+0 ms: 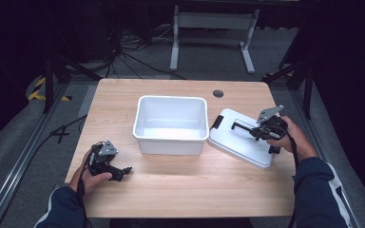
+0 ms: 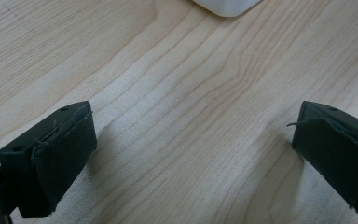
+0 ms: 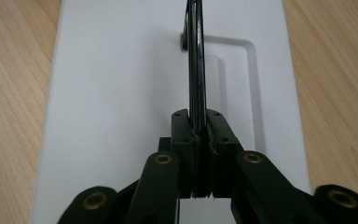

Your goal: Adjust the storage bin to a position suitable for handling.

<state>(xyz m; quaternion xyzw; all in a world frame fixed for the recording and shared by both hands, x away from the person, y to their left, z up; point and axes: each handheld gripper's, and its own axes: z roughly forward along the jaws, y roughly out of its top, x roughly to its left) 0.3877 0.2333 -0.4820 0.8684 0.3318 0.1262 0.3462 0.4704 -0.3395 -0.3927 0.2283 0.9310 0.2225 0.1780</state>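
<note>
The white lid (image 1: 241,140) lies flat on the wooden table (image 1: 180,190), just to the right of the white bin (image 1: 171,124) and touching or almost touching its right side. On the top of the lid there is a black handle (image 1: 241,126), raised up from its recess, and a black clip (image 1: 216,122) sits on the lid's edge near the bin. The right tongs (image 1: 248,129) are closed on this handle; in the right gripper view the thin black handle (image 3: 196,60) stands between the two jaws, which press on it from both sides, above the white lid (image 3: 121,93). The bin is open at the top and looks empty. The left tongs (image 1: 123,172) are near the front left part of the table, well apart from the bin, and their jaws are wide open with only bare wood (image 2: 191,116) between them
</note>
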